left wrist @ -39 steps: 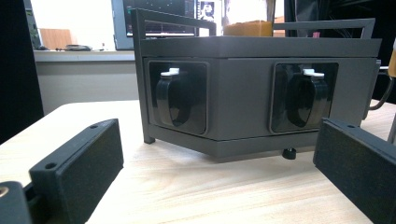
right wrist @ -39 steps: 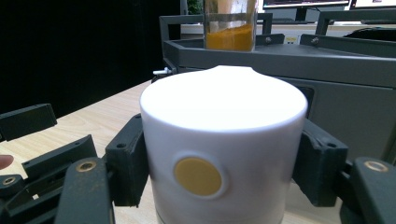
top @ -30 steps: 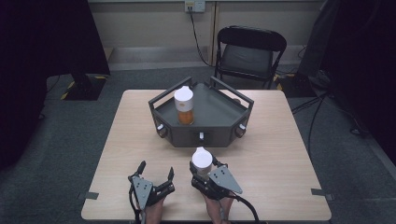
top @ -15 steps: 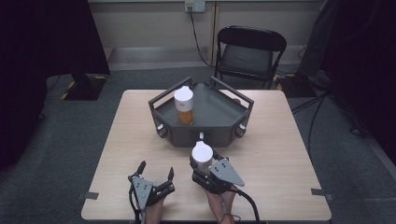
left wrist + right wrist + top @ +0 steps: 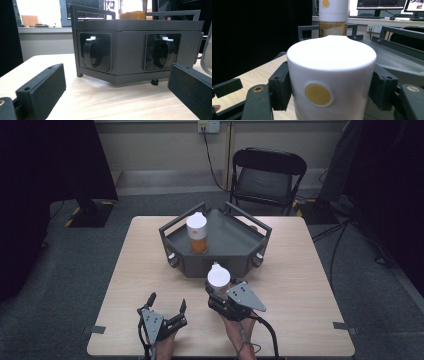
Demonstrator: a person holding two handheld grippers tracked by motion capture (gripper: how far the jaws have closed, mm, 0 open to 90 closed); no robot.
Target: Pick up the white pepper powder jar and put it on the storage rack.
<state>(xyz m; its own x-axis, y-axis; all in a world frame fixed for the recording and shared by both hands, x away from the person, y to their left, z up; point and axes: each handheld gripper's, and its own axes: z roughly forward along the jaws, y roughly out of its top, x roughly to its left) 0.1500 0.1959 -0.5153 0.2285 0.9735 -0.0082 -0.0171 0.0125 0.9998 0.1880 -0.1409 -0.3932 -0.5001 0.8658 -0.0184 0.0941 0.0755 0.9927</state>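
Note:
A white-capped bottle (image 5: 218, 278) is clamped between the jaws of my right gripper (image 5: 220, 294), just in front of the grey tray's (image 5: 235, 237) near wall. In the right gripper view the bottle's cap (image 5: 332, 75), with its yellow dot, sits between the two pads. A second bottle (image 5: 197, 234) with orange contents stands upright inside the tray, at its left. My left gripper (image 5: 167, 300) rests low over the table near the front edge, open, with nothing between its jaws. It faces the tray's front wall (image 5: 127, 50).
The tray has raised handle rails and two black round fittings (image 5: 96, 53) on its front wall. A black folding chair (image 5: 267, 175) stands behind the table. Bare tabletop lies to the tray's left and right.
My right gripper has carried its bottle away from the person, toward the tray's near wall. The left gripper has stayed where it was.

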